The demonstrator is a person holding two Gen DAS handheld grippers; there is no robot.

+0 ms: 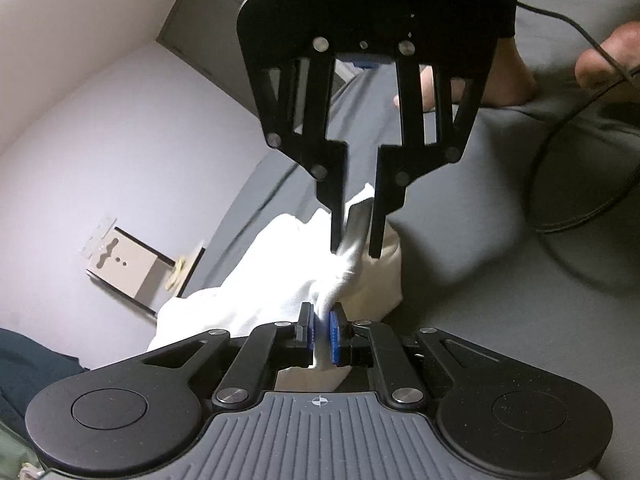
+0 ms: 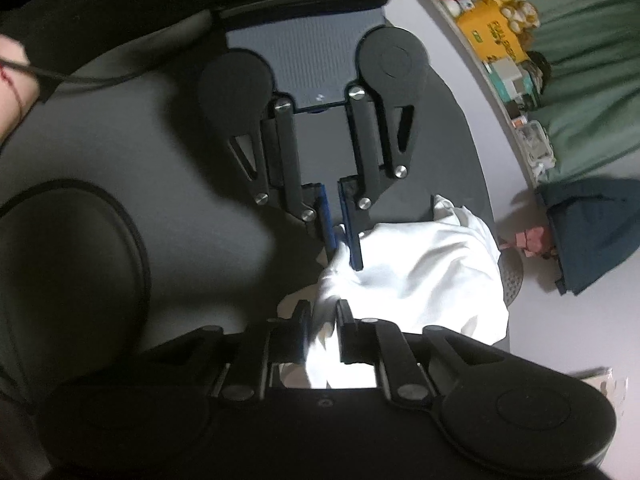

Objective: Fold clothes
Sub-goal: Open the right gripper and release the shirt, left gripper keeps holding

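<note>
Pinching one white garment point(image 1: 256, 284) between them, left gripper point(image 1: 322, 334) and right gripper point(image 2: 322, 334) face each other; no writing legible.

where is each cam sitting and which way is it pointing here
Left wrist: rides the left gripper, looking along its fingers over the grey bed at the white garment and the right gripper; a bare foot shows.
Right wrist: rides the right gripper, facing back at the left gripper and white garment.
Shared: both grippers, shut on the same garment, facing each other.
</note>
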